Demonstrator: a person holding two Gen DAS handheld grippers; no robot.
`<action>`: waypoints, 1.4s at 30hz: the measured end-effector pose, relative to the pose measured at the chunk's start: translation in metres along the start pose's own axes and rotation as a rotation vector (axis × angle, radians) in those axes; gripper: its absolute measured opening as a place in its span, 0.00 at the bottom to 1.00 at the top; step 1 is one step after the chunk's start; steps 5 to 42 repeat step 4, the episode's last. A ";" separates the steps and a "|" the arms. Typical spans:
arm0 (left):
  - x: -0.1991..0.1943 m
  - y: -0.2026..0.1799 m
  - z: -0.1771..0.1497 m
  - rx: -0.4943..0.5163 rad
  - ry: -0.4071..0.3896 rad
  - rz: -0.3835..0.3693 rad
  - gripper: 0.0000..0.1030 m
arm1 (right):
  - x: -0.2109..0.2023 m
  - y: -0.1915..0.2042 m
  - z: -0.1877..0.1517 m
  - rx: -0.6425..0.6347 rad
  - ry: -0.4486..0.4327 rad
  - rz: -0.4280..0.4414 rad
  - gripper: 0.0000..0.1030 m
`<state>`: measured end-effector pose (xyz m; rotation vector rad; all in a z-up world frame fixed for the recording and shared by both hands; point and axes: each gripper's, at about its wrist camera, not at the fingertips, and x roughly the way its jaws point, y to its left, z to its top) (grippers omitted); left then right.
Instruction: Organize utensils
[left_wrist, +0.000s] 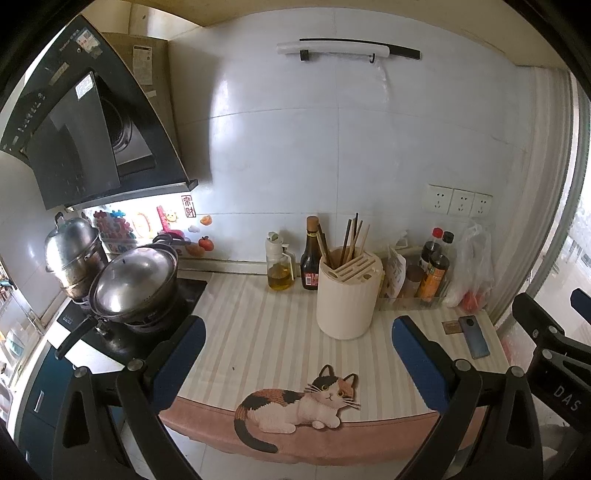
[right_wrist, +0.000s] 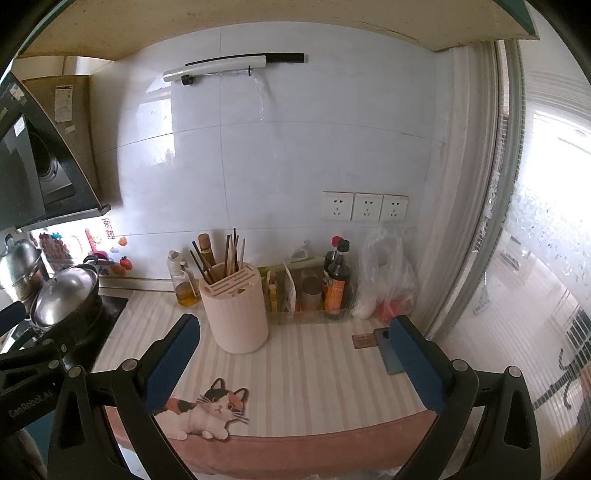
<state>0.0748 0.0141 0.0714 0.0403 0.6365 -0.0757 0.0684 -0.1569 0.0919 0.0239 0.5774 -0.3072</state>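
Striped counter mat (left_wrist: 258, 332) under white tiled wall (left_wrist: 332, 147) carries cream utensil holder (left_wrist: 347, 295); both hand-held grippers (left_wrist: 299, 354) (right_wrist: 295, 354) released, empty.

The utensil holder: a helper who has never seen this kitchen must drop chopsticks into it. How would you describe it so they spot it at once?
Find the striped counter below the white tiled wall. At its middle, right of the oil bottle and dark sauce bottle, stands the utensil holder. It alone is a cream cylinder with a slotted top and chopsticks sticking out.
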 end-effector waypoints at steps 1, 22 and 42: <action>-0.001 0.000 0.000 -0.003 -0.004 -0.003 1.00 | 0.001 0.000 0.000 -0.001 0.003 0.001 1.00; 0.001 -0.001 0.003 -0.007 -0.011 0.001 1.00 | 0.001 0.001 0.003 -0.003 0.006 0.001 1.00; 0.001 -0.001 0.003 -0.007 -0.011 0.001 1.00 | 0.001 0.001 0.003 -0.003 0.006 0.001 1.00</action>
